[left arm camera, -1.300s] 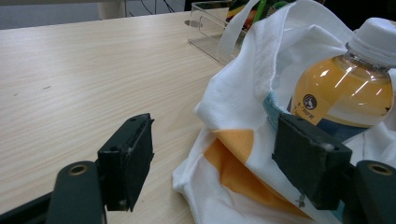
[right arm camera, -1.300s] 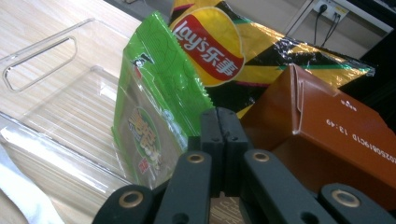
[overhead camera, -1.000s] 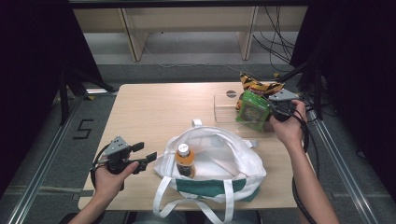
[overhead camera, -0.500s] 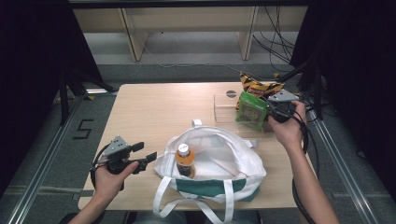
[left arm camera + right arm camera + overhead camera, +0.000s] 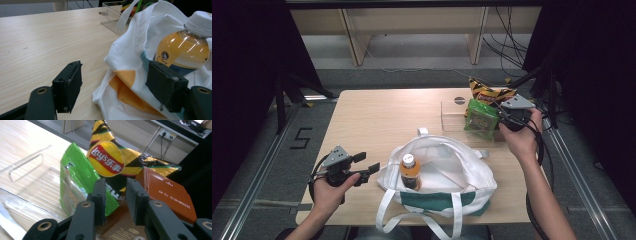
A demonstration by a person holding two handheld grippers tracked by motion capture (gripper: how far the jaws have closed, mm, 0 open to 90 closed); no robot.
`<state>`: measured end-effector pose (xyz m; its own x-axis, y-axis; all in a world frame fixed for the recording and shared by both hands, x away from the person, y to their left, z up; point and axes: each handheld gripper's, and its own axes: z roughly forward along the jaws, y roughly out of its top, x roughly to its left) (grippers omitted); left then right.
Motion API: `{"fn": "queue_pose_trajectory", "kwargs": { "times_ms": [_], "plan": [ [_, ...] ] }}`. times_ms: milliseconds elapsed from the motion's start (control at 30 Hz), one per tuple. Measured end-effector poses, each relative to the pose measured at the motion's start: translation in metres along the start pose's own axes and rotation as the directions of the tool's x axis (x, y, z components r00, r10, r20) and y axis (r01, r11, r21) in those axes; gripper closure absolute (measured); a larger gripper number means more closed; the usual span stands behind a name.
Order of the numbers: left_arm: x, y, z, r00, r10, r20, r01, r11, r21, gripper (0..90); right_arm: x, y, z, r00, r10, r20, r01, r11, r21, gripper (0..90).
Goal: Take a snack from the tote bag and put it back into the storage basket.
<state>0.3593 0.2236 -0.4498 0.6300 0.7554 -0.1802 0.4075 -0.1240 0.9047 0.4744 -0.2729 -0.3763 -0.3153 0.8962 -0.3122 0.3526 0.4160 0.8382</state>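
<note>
A white tote bag (image 5: pixel 447 172) lies open at the table's near edge, and an orange drink bottle (image 5: pixel 409 171) stands inside it. My left gripper (image 5: pixel 369 161) is open just left of the bag. In the left gripper view the bag's cloth (image 5: pixel 125 50) and the bottle (image 5: pixel 182 47) sit beyond its wide jaws (image 5: pixel 115 72). My right gripper (image 5: pixel 498 112) is at the far right, against a green snack packet (image 5: pixel 482 117). Its jaws (image 5: pixel 117 183) have just been opening. The green packet's (image 5: pixel 77 175) corner sits by the left jaw, unpressed. A yellow Lay's bag (image 5: pixel 107 157) stands behind.
A clear plastic container (image 5: pixel 454 117) sits left of the green packet, with the Lay's bag (image 5: pixel 486 92) behind it. An orange-brown carton (image 5: pixel 165 187) lies under the right gripper. The wooden table (image 5: pixel 377 120) is bare at its left and middle. Dark floor and cables surround it.
The right gripper's jaws have parted a little at the green packet, which stays propped in place. The left hand, the bag and the bottle have not moved.
</note>
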Motion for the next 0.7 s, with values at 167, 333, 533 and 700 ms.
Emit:
{"fn": "queue_pose_trajectory", "kwargs": {
  "times_ms": [167,333,533,700],
  "plan": [
    [0.0,0.0,0.0,1.0,-0.001,0.0,0.001,1.0,-0.002,28.0,0.001,-0.003,-0.005,0.998,0.057,-0.027,-0.057,0.998,-0.002,65.2],
    [0.0,0.0,0.0,1.0,-0.009,0.001,0.009,1.0,-0.004,28.0,0.001,-0.007,-0.013,0.9937,0.101,-0.047,-0.103,0.994,-0.038,54.8],
    [0.001,0.001,0.0,1.0,-0.005,0.008,0.005,1.0,0.0,28.6,0.002,-0.018,-0.028,0.9889,0.139,-0.052,-0.142,0.988,-0.059,46.9],
    [0.002,0.001,0.001,0.9997,-0.011,0.022,0.011,0.9999,-0.007,28.7,0.01,-0.032,-0.043,0.9799,0.194,-0.044,-0.195,0.98,-0.021,46.7]
  ]
}}
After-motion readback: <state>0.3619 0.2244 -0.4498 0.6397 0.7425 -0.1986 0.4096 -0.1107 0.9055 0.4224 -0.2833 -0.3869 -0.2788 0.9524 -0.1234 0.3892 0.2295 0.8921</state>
